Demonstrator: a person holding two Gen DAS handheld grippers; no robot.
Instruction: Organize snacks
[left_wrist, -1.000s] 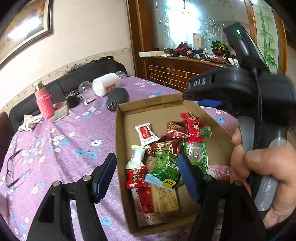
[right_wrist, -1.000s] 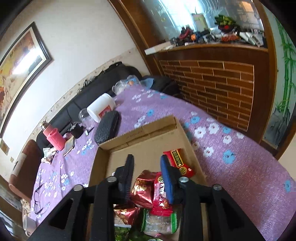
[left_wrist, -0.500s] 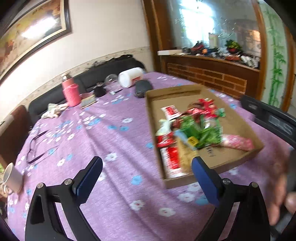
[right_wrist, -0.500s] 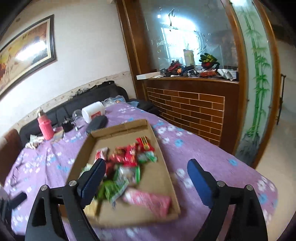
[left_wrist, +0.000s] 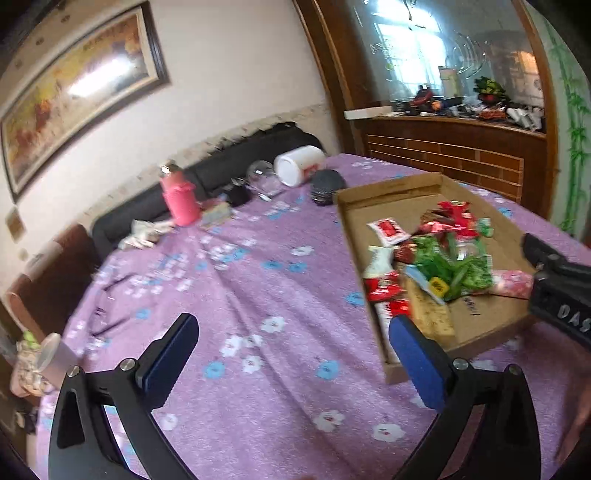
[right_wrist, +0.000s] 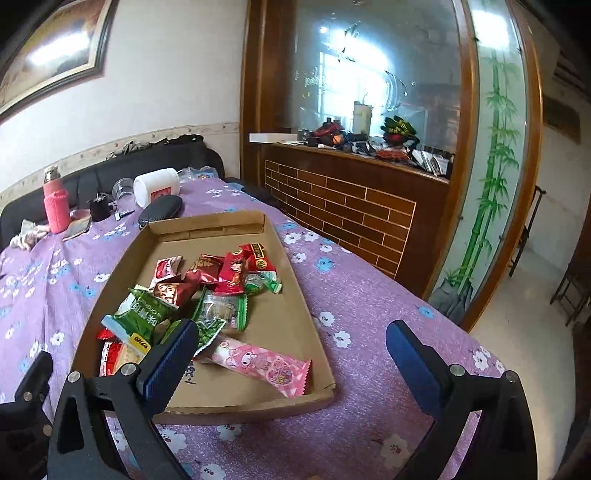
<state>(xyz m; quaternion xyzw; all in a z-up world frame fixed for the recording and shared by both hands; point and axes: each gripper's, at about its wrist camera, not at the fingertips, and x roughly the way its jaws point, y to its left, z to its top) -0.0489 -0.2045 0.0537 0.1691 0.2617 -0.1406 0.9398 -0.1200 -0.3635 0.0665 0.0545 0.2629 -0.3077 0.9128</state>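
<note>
With every snack packet lying in the cardboard tray, gathering looks done; both grippers, left gripper and right gripper, are opening wide, empty; neatening may remain.

Few markings can be read. In the left wrist view, white raised letters "DAS" stand on the black body of the right gripper at about three o'clock in the frame; the word runs off the edge. In the right wrist view, the green snack packet lying in the cardboard tray carries white Chinese characters, too small and tilted to make out, and a yellow corner tab with dark print that looks like "BIO" but is not certain. The pink character-print bar, at about five o'clock from that packet, bears print too blurred to read.
</note>
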